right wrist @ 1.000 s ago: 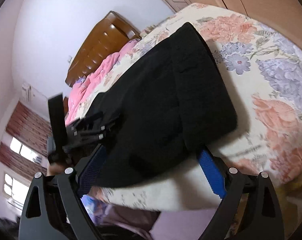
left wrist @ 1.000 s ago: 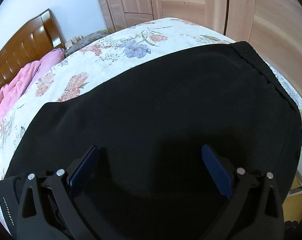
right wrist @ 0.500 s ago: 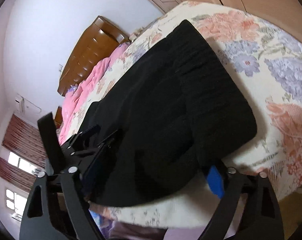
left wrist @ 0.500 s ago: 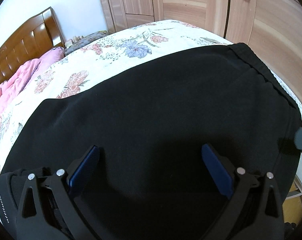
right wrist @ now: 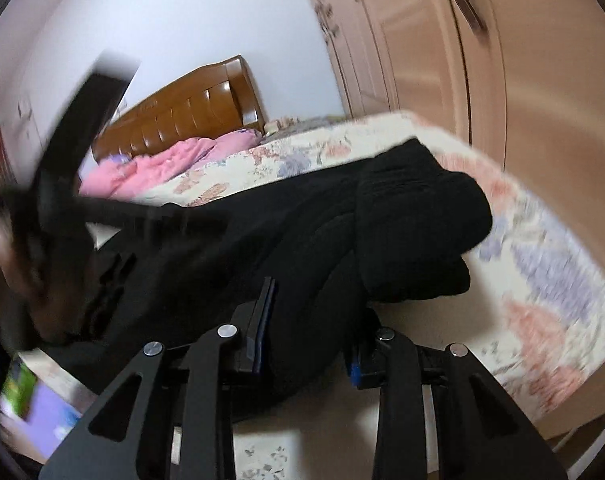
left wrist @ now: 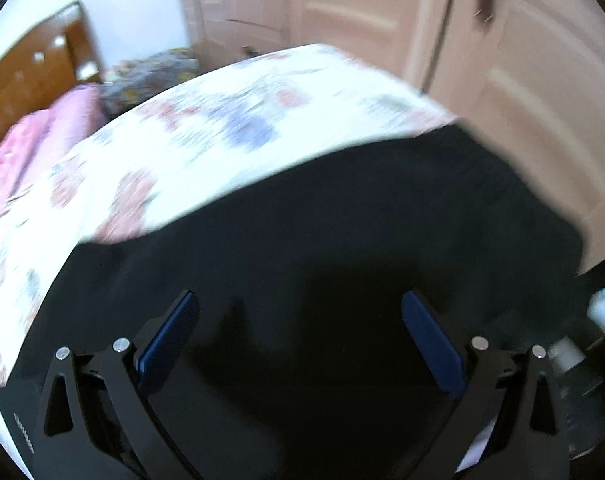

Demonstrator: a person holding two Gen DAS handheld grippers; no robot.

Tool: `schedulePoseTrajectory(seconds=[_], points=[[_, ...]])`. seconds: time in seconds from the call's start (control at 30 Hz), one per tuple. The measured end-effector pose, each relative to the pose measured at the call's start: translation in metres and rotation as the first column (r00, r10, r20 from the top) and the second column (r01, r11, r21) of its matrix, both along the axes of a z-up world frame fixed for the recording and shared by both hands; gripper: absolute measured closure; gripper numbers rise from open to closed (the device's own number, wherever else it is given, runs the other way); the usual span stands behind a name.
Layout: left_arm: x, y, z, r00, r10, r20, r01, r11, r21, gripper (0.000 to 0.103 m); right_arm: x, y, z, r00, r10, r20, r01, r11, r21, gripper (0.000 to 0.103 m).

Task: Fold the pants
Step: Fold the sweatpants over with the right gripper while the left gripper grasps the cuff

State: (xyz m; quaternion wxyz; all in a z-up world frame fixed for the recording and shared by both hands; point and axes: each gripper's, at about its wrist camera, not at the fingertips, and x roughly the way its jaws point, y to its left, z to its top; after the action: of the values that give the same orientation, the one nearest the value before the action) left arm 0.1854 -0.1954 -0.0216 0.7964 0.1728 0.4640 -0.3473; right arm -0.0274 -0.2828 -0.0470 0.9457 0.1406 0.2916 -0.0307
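Black pants (left wrist: pixel 342 248) lie spread on the flowered bedspread; the left wrist view is blurred. My left gripper (left wrist: pixel 298 324) is open, its blue pads wide apart just above the black cloth, holding nothing. In the right wrist view the pants (right wrist: pixel 302 232) bunch into a thick fold at the bed's near edge. My right gripper (right wrist: pixel 310 316) is shut on the pants' edge, cloth pinched between its blue pads. The left gripper shows blurred at the left of the right wrist view (right wrist: pixel 74 208).
The flowered bedspread (left wrist: pixel 190 148) covers the bed. A pink quilt (right wrist: pixel 170 160) and wooden headboard (right wrist: pixel 190 112) are at the far end. Wooden wardrobe doors (left wrist: pixel 502 60) stand close behind the bed. The bed's edge (right wrist: pixel 542 360) drops off near my right gripper.
My right gripper has closed on the pants' edge at the bed's rim. Both views have swung quickly; the left gripper has shifted over the cloth and stays open.
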Motion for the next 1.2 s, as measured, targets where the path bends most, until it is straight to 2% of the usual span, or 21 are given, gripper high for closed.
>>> schedulePoseTrajectory(seconds=[0.07, 0.13, 0.23, 0.27, 0.3, 0.4, 0.5, 0.6, 0.63, 0.7, 0.77, 0.8, 0.83, 0.87, 0.93, 0.97, 1.0, 1.03, 1.07, 1.1, 1.2], points=[[-0.001, -0.029, 0.018, 0.997, -0.063, -0.04, 0.063, 0.998, 0.001, 0.002, 0.0, 0.008, 0.001, 1.0, -0.003, 0.009, 0.003, 0.998, -0.068, 0.072], [-0.008, -0.072, 0.033, 0.986, -0.139, -0.092, 0.144, 0.989, 0.047, 0.002, 0.0, 0.014, 0.002, 1.0, -0.004, 0.011, 0.006, 0.992, -0.122, 0.072], [-0.028, -0.14, 0.038, 0.962, -0.252, -0.101, 0.267, 0.946, 0.182, 0.002, 0.002, 0.021, 0.002, 1.0, -0.009, 0.016, 0.011, 0.983, -0.183, 0.072], [-0.035, -0.16, 0.034, 0.955, -0.278, -0.104, 0.296, 0.922, 0.248, 0.002, 0.003, 0.024, 0.003, 1.0, -0.011, 0.015, 0.014, 0.98, -0.201, 0.072], [-0.043, -0.184, 0.026, 0.948, -0.298, -0.11, 0.318, 0.886, 0.338, 0.002, 0.004, 0.026, 0.002, 1.0, -0.011, 0.016, 0.014, 0.977, -0.213, 0.072], [-0.061, -0.222, 0.003, 0.935, -0.334, -0.121, 0.347, 0.785, 0.514, 0.002, 0.003, 0.031, 0.002, 1.0, -0.011, 0.02, 0.015, 0.969, -0.248, 0.072], [-0.075, -0.242, -0.024, 0.92, -0.379, -0.095, 0.339, 0.653, 0.678, 0.002, 0.003, 0.034, 0.002, 1.0, -0.007, 0.022, 0.012, 0.962, -0.273, 0.072], [-0.081, -0.242, -0.057, 0.901, -0.43, -0.051, 0.262, 0.449, 0.854, 0.001, 0.002, 0.037, 0.001, 1.0, 0.001, 0.022, 0.005, 0.96, -0.279, 0.073], [-0.079, -0.241, -0.06, 0.901, -0.429, -0.058, 0.261, 0.432, 0.863, 0.001, 0.002, 0.037, 0.001, 1.0, 0.006, 0.022, 0.001, 0.96, -0.28, 0.073], [-0.077, -0.236, -0.063, 0.905, -0.416, -0.086, 0.275, 0.42, 0.865, 0.002, 0.002, 0.041, 0.002, 1.0, 0.005, 0.026, 0.003, 0.954, -0.3, 0.073], [-0.078, -0.231, -0.056, 0.904, -0.422, -0.07, 0.276, 0.451, 0.849, 0.015, 0.003, 0.042, 0.002, 1.0, 0.002, 0.025, 0.006, 0.951, -0.309, 0.072], [-0.077, -0.228, -0.051, 0.907, -0.415, -0.074, 0.286, 0.476, 0.832, 0.04, 0.003, 0.043, 0.002, 1.0, 0.002, 0.022, 0.005, 0.951, -0.31, 0.072], [-0.076, -0.225, -0.044, 0.91, -0.412, -0.055, 0.277, 0.501, 0.82, 0.077, 0.004, 0.043, 0.002, 1.0, 0.0, 0.016, 0.005, 0.95, -0.312, 0.071], [-0.073, -0.221, -0.037, 0.917, -0.399, -0.028, 0.253, 0.526, 0.812, 0.082, 0.004, 0.043, 0.002, 1.0, -0.01, 0.01, 0.013, 0.95, -0.312, 0.069], [-0.067, -0.213, -0.024, 0.923, -0.385, -0.029, 0.268, 0.585, 0.765, 0.083, 0.003, 0.043, 0.004, 1.0, -0.014, 0.014, 0.017, 0.952, -0.306, 0.068], [-0.062, -0.205, -0.015, 0.927, -0.374, -0.026, 0.272, 0.625, 0.732, 0.084, 0.003, 0.044, 0.005, 1.0, -0.014, 0.016, 0.018, 0.95, -0.311, 0.064], [-0.057, -0.199, -0.009, 0.931, -0.364, -0.025, 0.275, 0.654, 0.705, 0.084, 0.002, 0.046, 0.006, 1.0, -0.008, 0.018, 0.013, 0.95, -0.313, 0.055], [-0.051, -0.187, 0.003, 0.939, -0.343, -0.024, 0.274, 0.704, 0.655, 0.085, 0.001, 0.047, 0.006, 1.0, 0.012, 0.019, -0.006, 0.955, -0.297, 0.025], [-0.046, -0.178, 0.014, 0.946, -0.322, -0.027, 0.271, 0.745, 0.61, 0.085, -0.001, 0.048, 0.006, 0.999, 0.023, 0.025, -0.015, 0.96, -0.279, 0.008], [-0.04, -0.162, 0.029, 0.955, -0.294, -0.033, 0.264, 0.799, 0.54, 0.085, -0.004, 0.048, 0.007, 0.999, 0.029, 0.038, -0.018, 0.964, -0.264, 0.008], [-0.025, -0.116, 0.066, 0.974, -0.223, -0.039, 0.222, 0.902, 0.37, 0.086, -0.008, 0.049, 0.001, 0.997, 0.066, 0.026, -0.06, 0.982, -0.18, 0.008]])
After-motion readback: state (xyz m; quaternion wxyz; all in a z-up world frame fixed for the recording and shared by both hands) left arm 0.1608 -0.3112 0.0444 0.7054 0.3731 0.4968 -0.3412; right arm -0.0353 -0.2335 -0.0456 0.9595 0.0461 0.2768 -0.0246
